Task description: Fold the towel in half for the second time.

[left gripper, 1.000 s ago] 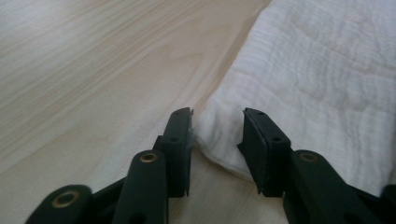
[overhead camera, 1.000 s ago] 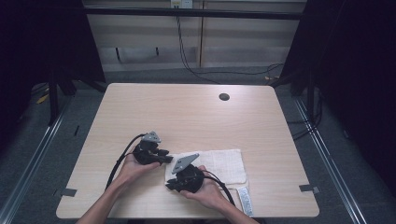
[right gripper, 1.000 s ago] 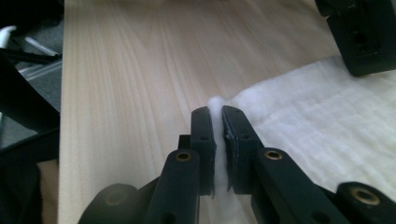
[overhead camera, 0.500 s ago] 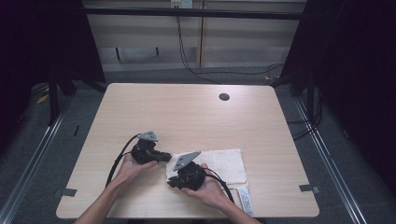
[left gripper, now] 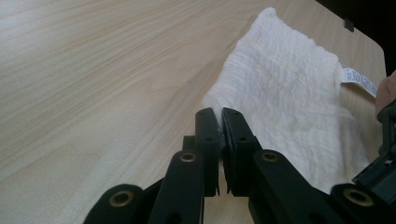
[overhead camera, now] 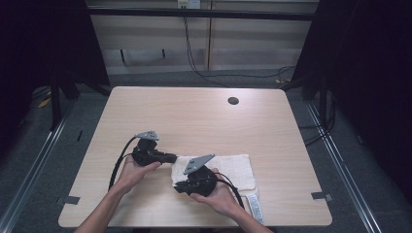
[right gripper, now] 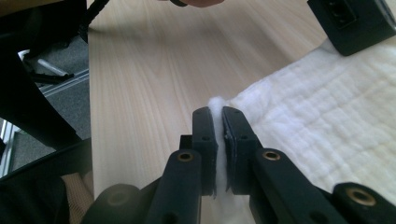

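A white folded towel (overhead camera: pixel 228 170) lies near the front of the wooden table (overhead camera: pixel 204 121). My left gripper (overhead camera: pixel 173 158) is at the towel's far left corner. In the left gripper view the gripper (left gripper: pixel 219 116) is shut, with the towel's (left gripper: pixel 289 93) corner pinched between its pads. My right gripper (overhead camera: pixel 178 187) is at the towel's near left corner. In the right gripper view the gripper (right gripper: pixel 215 114) is shut on a tuft of the towel (right gripper: pixel 327 116). The left gripper's black body (right gripper: pixel 350 18) shows beyond it.
A white care label (overhead camera: pixel 256 206) sticks out of the towel's near right corner, close to the table's front edge. A dark round hole (overhead camera: pixel 233 101) sits at the table's far right. Grey tape marks (overhead camera: pixel 322 196) lie at the front corners.
The left gripper's jaws have drawn together on the towel's far left corner. Both hands have stayed nearly in place.
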`<state>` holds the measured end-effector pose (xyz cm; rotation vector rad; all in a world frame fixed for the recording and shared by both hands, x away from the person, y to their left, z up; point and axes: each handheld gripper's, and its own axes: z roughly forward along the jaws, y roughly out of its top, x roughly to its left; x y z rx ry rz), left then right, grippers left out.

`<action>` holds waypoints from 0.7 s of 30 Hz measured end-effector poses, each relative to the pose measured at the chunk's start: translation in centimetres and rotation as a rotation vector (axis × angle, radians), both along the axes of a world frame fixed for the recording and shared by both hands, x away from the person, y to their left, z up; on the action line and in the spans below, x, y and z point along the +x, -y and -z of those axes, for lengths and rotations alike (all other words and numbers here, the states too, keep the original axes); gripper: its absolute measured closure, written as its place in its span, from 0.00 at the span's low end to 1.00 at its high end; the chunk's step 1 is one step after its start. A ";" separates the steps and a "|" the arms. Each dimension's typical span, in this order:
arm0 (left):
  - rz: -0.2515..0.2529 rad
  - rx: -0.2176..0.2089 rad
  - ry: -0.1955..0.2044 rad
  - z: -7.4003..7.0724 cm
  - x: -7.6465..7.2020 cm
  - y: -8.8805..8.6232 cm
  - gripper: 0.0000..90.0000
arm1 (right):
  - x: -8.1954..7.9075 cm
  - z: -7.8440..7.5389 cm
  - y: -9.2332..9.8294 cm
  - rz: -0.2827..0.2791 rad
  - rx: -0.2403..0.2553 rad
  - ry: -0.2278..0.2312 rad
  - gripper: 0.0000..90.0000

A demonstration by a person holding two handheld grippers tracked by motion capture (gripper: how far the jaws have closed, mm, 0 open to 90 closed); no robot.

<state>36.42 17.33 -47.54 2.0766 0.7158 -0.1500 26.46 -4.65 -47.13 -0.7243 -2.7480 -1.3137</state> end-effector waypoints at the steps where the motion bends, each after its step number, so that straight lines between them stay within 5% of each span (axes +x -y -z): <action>1: -0.006 -0.009 0.001 0.0 0.0 -0.1 0.96 | 0.0 -0.1 0.0 -0.003 0.001 0.005 0.94; 21: -0.054 -0.059 0.015 -2.5 0.0 -1.3 0.97 | -0.4 -3.1 0.3 0.016 0.107 0.042 0.95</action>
